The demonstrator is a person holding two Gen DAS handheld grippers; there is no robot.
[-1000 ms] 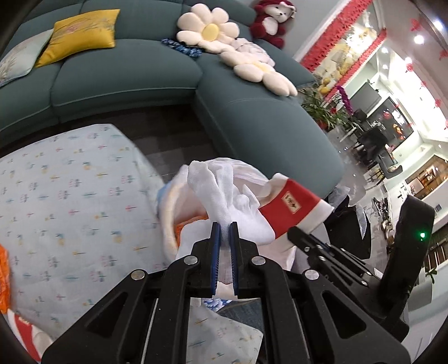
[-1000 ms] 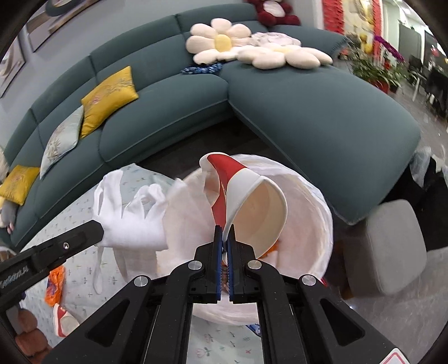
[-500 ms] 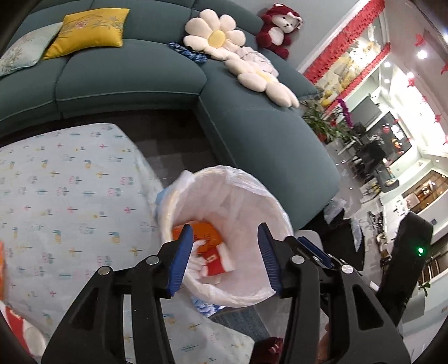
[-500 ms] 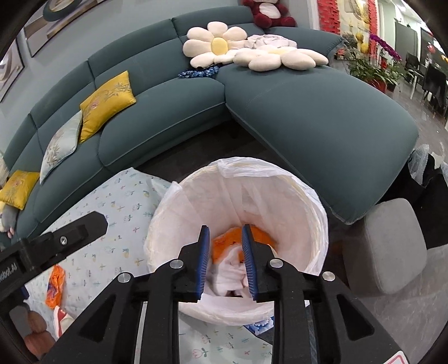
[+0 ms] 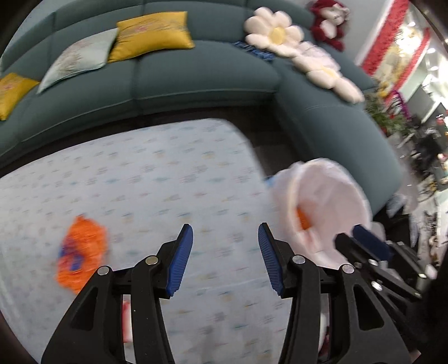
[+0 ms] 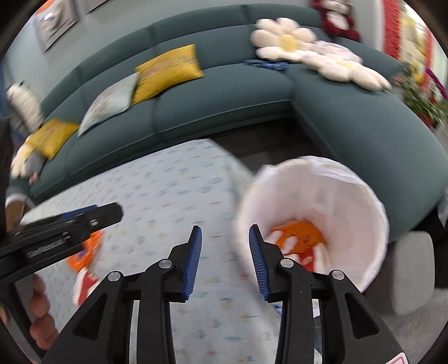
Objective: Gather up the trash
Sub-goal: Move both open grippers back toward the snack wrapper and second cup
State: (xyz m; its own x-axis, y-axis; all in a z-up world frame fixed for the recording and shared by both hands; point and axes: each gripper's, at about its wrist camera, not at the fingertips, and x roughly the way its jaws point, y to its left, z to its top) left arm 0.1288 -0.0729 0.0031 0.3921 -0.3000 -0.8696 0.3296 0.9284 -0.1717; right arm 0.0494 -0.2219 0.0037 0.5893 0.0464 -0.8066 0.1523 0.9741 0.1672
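Left gripper [image 5: 225,253]: jaws apart, blue pads facing each other with nothing between them, only the patterned cloth below; they opened within the past second and are now steady.
Right gripper [image 6: 225,260]: released as well, pads spread and empty, and the jaws have just been opening wider; its right finger overlaps the bin's near rim in the right wrist view.
Hand [image 6: 39,316]: at the lower left edge of the right wrist view, fingers wrapped round the left gripper's handle.
Table cloth [image 5: 145,182]: pale blue with small printed marks, spread under both grippers.
Orange wrapper [image 5: 81,252]: crumpled, with a blue patch, lying on the cloth left of the left gripper, untouched.
Red and white scrap [image 6: 84,285]: on the cloth just below the orange wrapper; blurred, so I cannot tell what it is.
Trash bin [image 6: 375,201]: white liner, standing at the cloth's right edge, right of both grippers.
Trash in bin [image 6: 299,238]: orange, white and red pieces at the bottom.
Sofa [image 5: 196,81]: teal sectional beyond the table, carrying yellow cushions [image 5: 151,33] and flower pillows [image 5: 275,33].
Plush toy [image 5: 330,22]: dark red, on the sofa's far corner.
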